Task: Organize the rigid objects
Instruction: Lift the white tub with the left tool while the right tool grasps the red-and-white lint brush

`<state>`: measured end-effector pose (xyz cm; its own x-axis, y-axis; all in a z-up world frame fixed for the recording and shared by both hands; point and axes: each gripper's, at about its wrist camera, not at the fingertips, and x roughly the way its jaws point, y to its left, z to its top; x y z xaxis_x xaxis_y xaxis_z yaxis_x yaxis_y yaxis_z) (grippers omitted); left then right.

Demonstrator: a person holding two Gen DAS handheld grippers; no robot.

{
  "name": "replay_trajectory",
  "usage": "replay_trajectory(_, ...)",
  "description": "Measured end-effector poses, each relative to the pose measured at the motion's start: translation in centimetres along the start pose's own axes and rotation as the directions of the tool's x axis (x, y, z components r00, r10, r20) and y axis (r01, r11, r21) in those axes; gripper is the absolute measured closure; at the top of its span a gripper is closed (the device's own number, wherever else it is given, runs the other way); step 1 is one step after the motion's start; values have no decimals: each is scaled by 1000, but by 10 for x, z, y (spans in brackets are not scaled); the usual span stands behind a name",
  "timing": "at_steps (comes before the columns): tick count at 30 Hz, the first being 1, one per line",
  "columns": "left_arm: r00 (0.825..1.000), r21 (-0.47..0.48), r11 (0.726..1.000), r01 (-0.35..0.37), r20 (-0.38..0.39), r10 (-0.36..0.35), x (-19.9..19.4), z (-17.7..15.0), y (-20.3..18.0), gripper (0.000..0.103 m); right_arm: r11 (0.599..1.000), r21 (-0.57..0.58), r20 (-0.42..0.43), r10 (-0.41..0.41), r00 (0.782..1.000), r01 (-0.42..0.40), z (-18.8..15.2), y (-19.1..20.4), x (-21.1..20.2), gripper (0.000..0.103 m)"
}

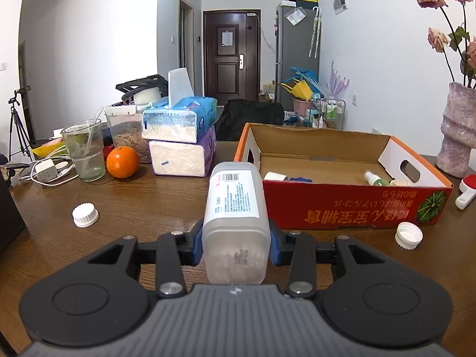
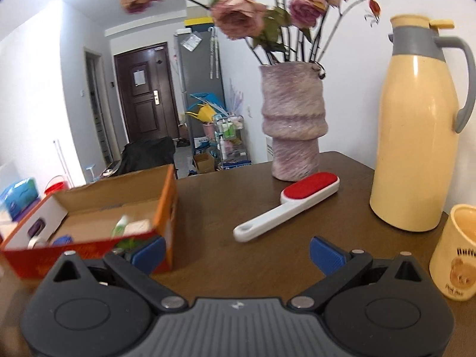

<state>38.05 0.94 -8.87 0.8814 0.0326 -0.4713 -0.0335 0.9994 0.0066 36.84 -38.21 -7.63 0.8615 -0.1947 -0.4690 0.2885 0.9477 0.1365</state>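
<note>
In the left wrist view, the left gripper (image 1: 236, 242) holds a frosted plastic bottle (image 1: 235, 205) between its blue fingers (image 1: 196, 245), which press on both sides of it. The bottle lies along the fingers, with its white printed label facing up, above the brown wooden worktop (image 1: 148, 202). Just behind the bottle, a little to the right, stands an open cardboard box (image 1: 342, 205) with a red front wall. Inside the box are a roll of tape (image 1: 275, 176), a blue thing (image 1: 300, 179) and a small spray bottle (image 1: 375, 178). One white cap (image 1: 85, 214) lies on the worktop to the left, and another white cap (image 1: 408, 235) lies near the front right corner of the box. Further left are an orange (image 1: 122, 161), a glass (image 1: 84, 154) and two stacked tissue packs (image 1: 181, 136).

In the right wrist view, the right gripper (image 2: 236, 253) has its fingers (image 2: 324, 254) wide apart with nothing between them. Ahead on the worktop lies a lint brush (image 2: 285, 205) with a red pad and white handle. Behind it stands a purple vase (image 2: 293, 125) with dried roses, and to the right a cream thermos jug (image 2: 416, 134) and a cream mug (image 2: 458, 253). The same box (image 2: 89, 208) is on the left, and the left finger is in front of its corner.
</note>
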Motion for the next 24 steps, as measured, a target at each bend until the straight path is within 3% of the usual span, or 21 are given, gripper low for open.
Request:
replay_trajectory(12, 998, -61, 996, -63, 7, 64, 4, 9, -1, 62, 996, 43, -102, -76, 992, 81, 50, -25, 88, 0)
replay_trajectory(16, 997, -84, 993, -80, 2, 80, 10, 12, 2, 62, 990, 74, -167, -104, 980, 118, 52, -30, 122, 0)
replay_trajectory(24, 995, -111, 989, -101, -15, 100, 21, 14, 13, 62, 983, 21, -240, -170, 956, 180, 47, -32, 172, 0)
